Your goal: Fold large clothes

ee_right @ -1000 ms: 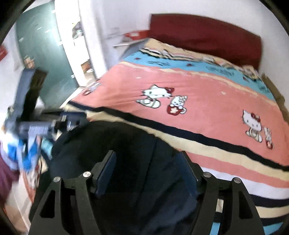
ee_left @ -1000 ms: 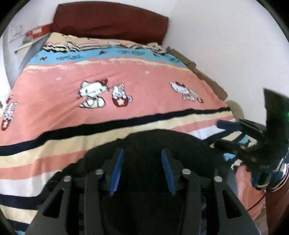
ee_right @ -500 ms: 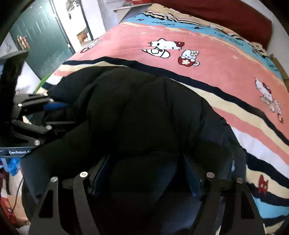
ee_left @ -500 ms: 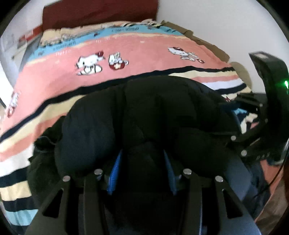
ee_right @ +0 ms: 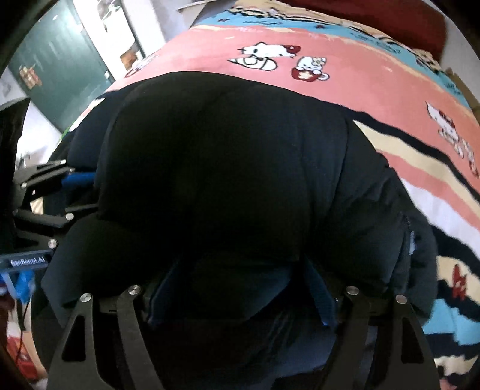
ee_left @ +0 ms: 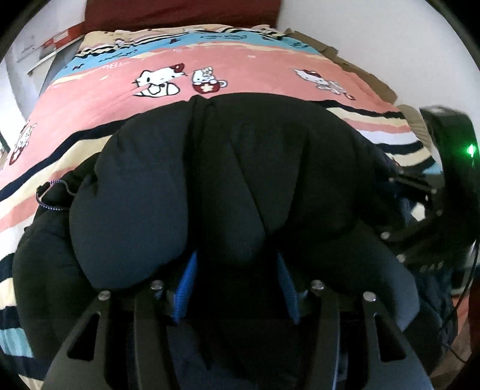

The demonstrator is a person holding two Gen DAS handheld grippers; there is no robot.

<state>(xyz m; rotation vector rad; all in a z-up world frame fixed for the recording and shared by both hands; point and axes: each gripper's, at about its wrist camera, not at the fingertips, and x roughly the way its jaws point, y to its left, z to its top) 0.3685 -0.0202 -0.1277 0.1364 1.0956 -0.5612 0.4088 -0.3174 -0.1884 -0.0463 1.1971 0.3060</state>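
A black puffy jacket [ee_left: 225, 180] [ee_right: 225, 165] lies bunched on the near end of a bed, its upper layer doubled over in a thick roll. My left gripper [ee_left: 237, 270] points steeply down into that roll. Its jaws are opening, and padded cloth still fills the gap against the blue pads [ee_left: 183, 288]. My right gripper [ee_right: 240, 285] does the same at the jacket's other side, jaws opening, with cloth packed between its pads [ee_right: 322, 300]. Both sets of fingertips are buried in the fabric. Each gripper shows at the edge of the other's view, right [ee_left: 435, 210] and left [ee_right: 45, 192].
The bedspread [ee_left: 255, 69] [ee_right: 345, 51] is pink with cartoon cats and striped bands, stretching away to a dark red headboard [ee_left: 180, 12]. A white wall [ee_left: 375, 36] runs along the bed's right side. A green door [ee_right: 54, 69] stands left of the bed. A cord end [ee_left: 48, 195] lies at the jacket's left.
Both grippers have sunk toward the bed with the jacket. The black roll has spread forward over the striped bands and now fills most of both views.
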